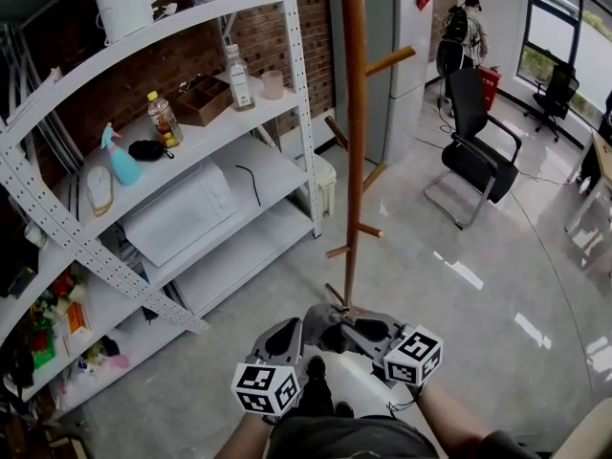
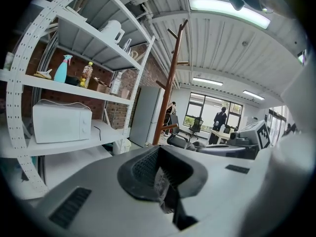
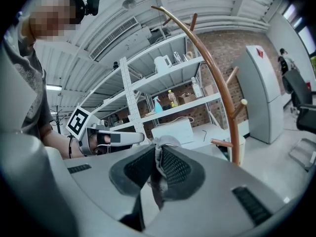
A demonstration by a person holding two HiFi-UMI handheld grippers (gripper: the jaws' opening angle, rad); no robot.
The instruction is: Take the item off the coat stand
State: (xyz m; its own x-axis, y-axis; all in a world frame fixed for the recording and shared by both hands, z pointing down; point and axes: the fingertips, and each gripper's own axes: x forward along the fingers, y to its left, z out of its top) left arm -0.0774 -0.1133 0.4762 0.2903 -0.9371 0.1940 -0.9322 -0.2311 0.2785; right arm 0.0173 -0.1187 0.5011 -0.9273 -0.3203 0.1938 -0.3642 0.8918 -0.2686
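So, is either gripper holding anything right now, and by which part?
Yes, both: the left gripper and the right gripper each pinch a bunched fold of grey cloth; which part of the item cannot be told.

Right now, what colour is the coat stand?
Reddish-brown wood, pole and pegs alike: coat stand. It shows best in the head view.

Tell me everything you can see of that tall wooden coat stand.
The coat stand is a tall, slim round pole of reddish-brown wood, upright on the glossy floor beside the white shelving. Short pegs of the same wood slant upward from it at several heights and sides, up to the top. Every peg in view is bare. Its foot is hidden behind the left gripper and right gripper, each pinching pale cloth just in front of it.
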